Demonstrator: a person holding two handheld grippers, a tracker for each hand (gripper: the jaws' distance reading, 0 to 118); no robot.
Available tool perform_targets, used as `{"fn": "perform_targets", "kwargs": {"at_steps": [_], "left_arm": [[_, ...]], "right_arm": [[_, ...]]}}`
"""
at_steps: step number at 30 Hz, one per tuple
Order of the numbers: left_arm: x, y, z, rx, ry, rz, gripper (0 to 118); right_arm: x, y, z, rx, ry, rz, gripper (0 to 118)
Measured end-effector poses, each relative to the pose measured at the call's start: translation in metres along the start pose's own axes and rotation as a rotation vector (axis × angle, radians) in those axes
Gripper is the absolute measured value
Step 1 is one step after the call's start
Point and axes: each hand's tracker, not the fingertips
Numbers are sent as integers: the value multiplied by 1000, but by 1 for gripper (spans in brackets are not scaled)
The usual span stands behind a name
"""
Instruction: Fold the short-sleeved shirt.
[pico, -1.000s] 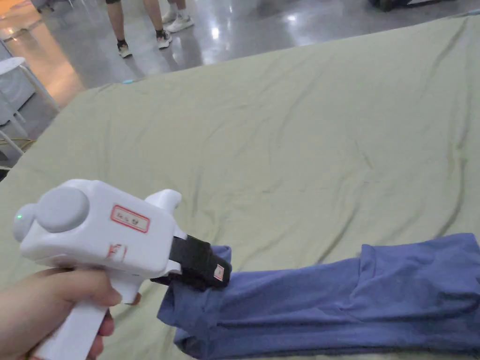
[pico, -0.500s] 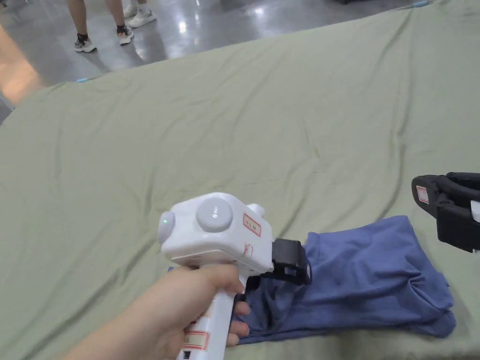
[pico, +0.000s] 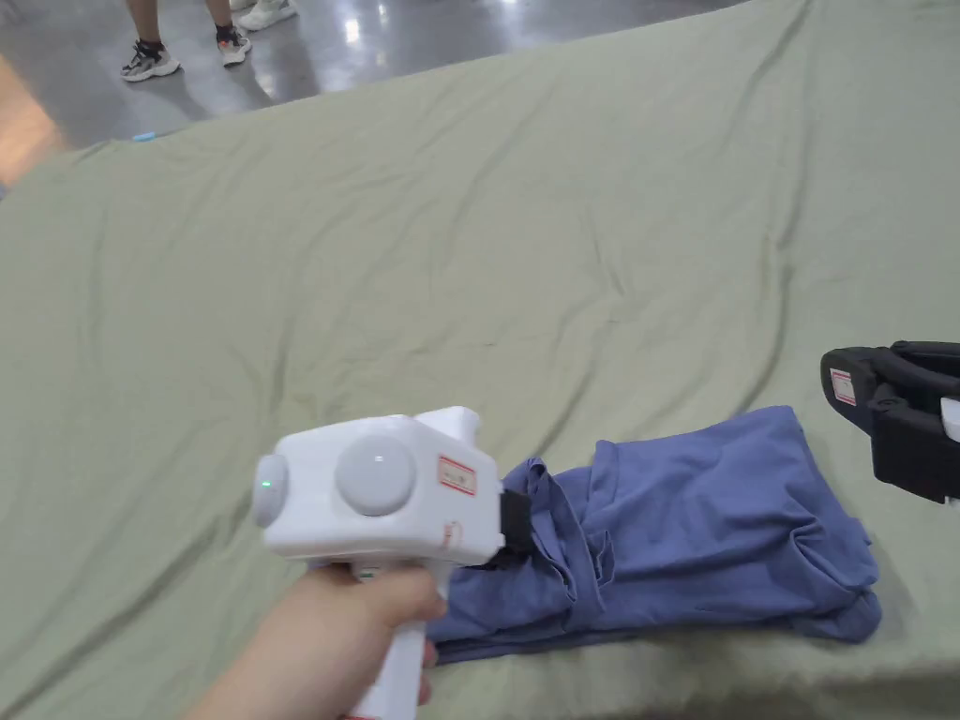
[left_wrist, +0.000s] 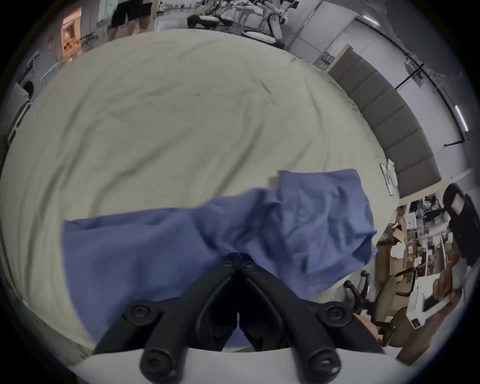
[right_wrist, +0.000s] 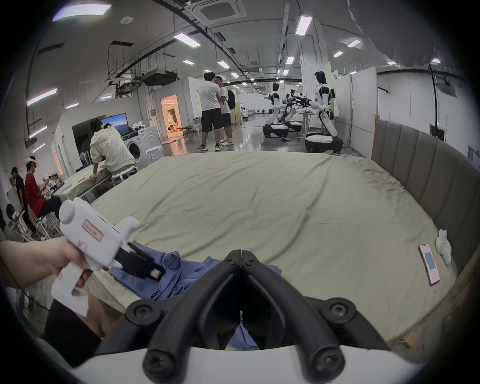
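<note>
A blue short-sleeved shirt (pico: 712, 525) lies folded into a narrow, bunched band near the front edge of the green bed sheet (pico: 469, 281). My left gripper (pico: 514, 534) is at the shirt's left end, and its jaws are pinched on a raised fold of the fabric. In the left gripper view the jaws (left_wrist: 237, 256) meet on the blue cloth (left_wrist: 311, 220). The right gripper view shows that left gripper (right_wrist: 152, 270) holding the shirt (right_wrist: 168, 275) a little above the sheet. My right gripper (pico: 848, 394) hovers just right of the shirt, shut and empty (right_wrist: 241, 253).
A phone (right_wrist: 430, 263) and a white crumpled item (right_wrist: 442, 244) lie on the bed by the grey padded headboard (right_wrist: 428, 166). People stand on the shiny floor (pico: 178, 47) beyond the far side. The sheet behind the shirt is wide and wrinkled.
My left gripper has carried the shirt's left end to the right, so the long band is now shorter and bunched. The right gripper came into the picture and has stayed about where it was.
</note>
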Motion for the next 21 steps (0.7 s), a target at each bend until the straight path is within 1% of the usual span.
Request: {"fn": "perform_targets", "kwargs": {"at_steps": [2,4,6,8,10,11,13,14,15,16,18,19,20,21], "left_arm": [[25,1,-16,-8,-28,-77,0],[37,3,-31,-16,-22,-52,0],[47,5,-32,-14,-28,-61,0],[51,7,-19,-22,-170,-52,0],[46,5,6,37,-256,-92,0],[41,2,24,48,-273,-123,0],[15,-11,58,120,-373,-163,0],[-13,-19,70,133,-369,-136,0],[-36,-23,78,107,-347,-109,0],[-66,-29,83,83,-360,-41,0],[-134,-41,91,143,-425,97,0],[-167,-47,94,166,-433,195,8],[-194,-53,97,191,-456,274,37],[-217,-58,95,219,-507,316,71]], "right_arm": [[-2,3,0,6,2,10,0],[-3,5,-1,8,6,4,0],[-7,5,-2,11,9,9,0],[-12,5,-2,10,16,33,0],[-15,4,-3,11,23,41,0],[-16,4,-4,8,31,36,0],[-17,3,-6,2,46,22,0],[-18,1,-7,0,47,18,0],[-19,0,-8,-4,49,17,0],[-20,-1,-9,-9,49,19,0],[-22,-4,-11,-22,48,28,0],[-24,-5,-13,-29,45,32,0],[-26,-6,-14,-36,45,34,0],[-27,-6,-15,-41,45,35,0]]}}
